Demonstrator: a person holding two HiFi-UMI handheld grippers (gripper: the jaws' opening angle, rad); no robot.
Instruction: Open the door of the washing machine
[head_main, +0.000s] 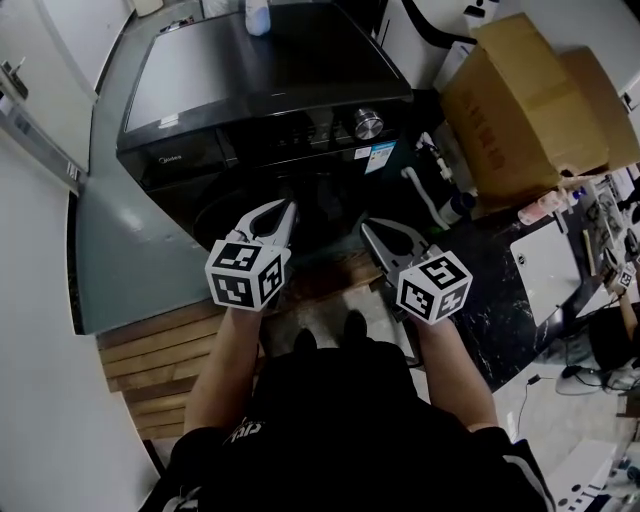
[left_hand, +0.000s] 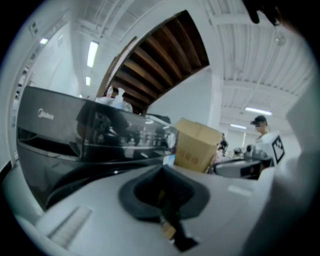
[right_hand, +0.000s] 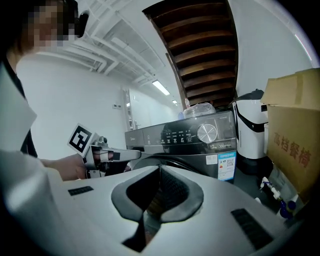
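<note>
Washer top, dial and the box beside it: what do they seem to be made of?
Washer top: dark, smooth, semi-gloss panel with a soft sheen, probably painted metal or plastic. Dial: shiny silver with a bright highlight; it could be metal or plated plastic, I can't tell which. Box: matte brown cardboard, going by its folded flaps and creased edges.

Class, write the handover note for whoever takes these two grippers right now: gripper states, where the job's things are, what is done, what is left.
Left gripper: shut, empty.
Right gripper: shut, empty.
Both hang side by side in front of the washing machine, touching nothing.
Its door looks closed.
Done: nothing on the door yet.
Left: open a gripper, take hold of the door, swing it open.
</note>
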